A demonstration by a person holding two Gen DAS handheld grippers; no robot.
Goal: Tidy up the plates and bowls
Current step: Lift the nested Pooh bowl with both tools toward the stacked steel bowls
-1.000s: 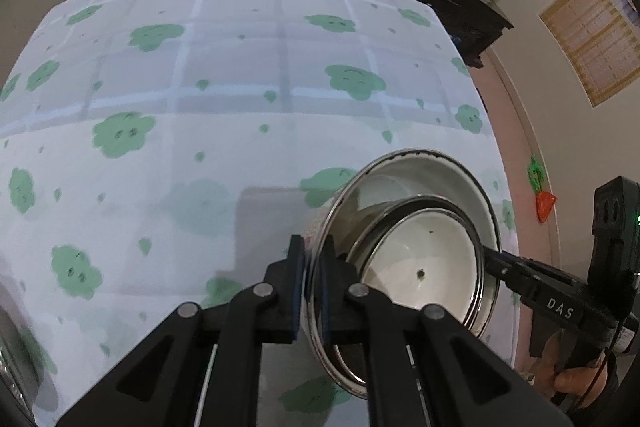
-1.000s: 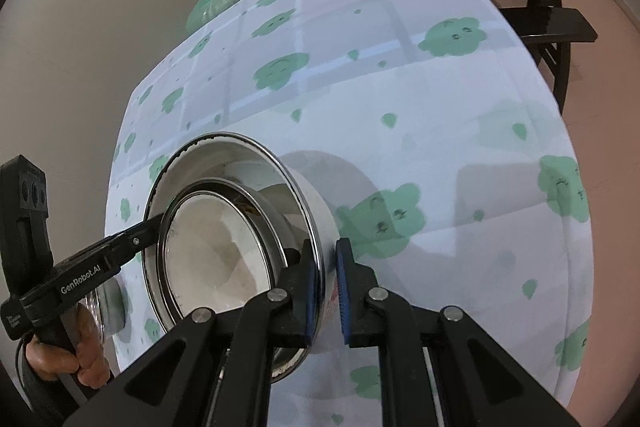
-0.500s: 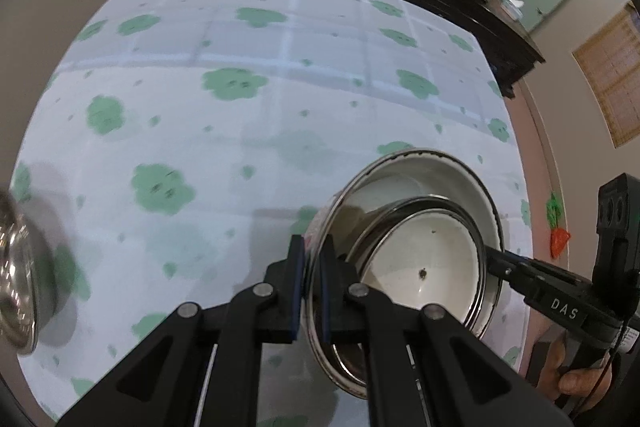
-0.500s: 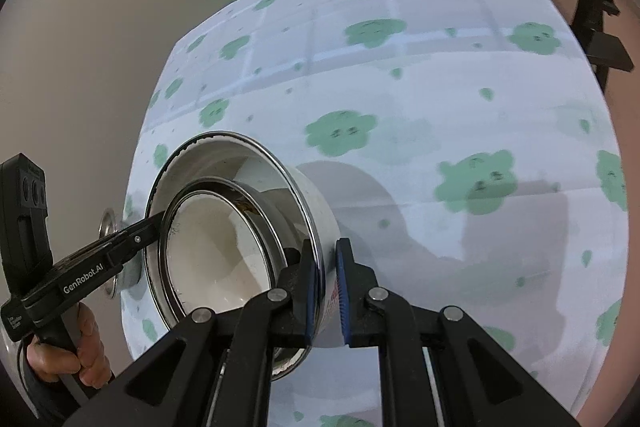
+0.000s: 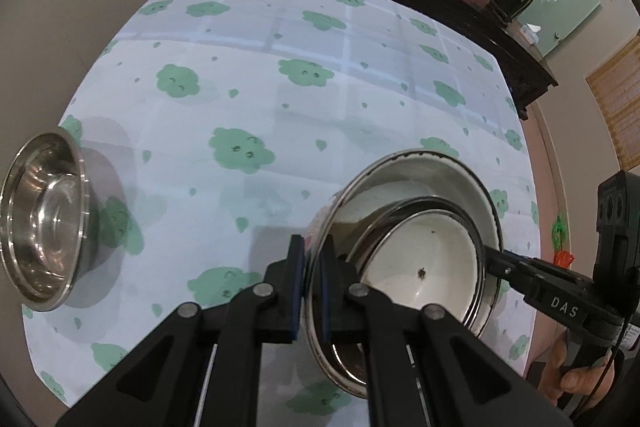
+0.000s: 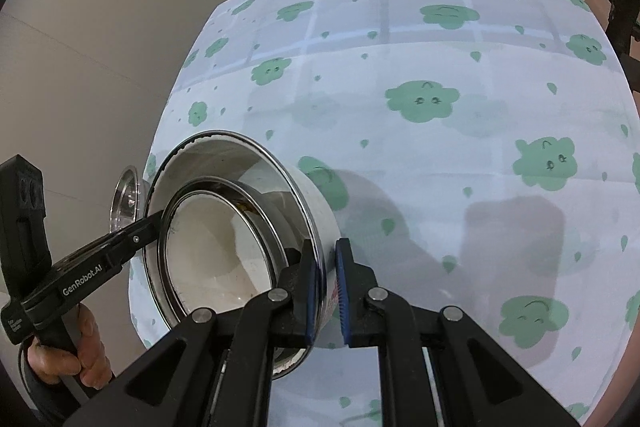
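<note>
Two sets of jaws are clamped on opposite sides of one rim: the left gripper [image 5: 310, 287] pinches the near-left wall of the big enamel bowl [image 5: 404, 187], and the right gripper [image 6: 326, 295] pinches its far side, one pad inside and one outside each time. A smaller bowl [image 5: 424, 263] sits nested inside, tipped against the wall. The pair hangs above the counter [image 5: 320, 87], clear of its green-flowered cloth, with a steel bowl [image 5: 40, 223] resting on the cloth off to the left in the left wrist view. To do the carry well, I judge both hands should travel together at even height, so the rim does not twist and the loose inner bowl does not slide. Lower it level beside or into the steel bowl before either grip loosens.
</note>
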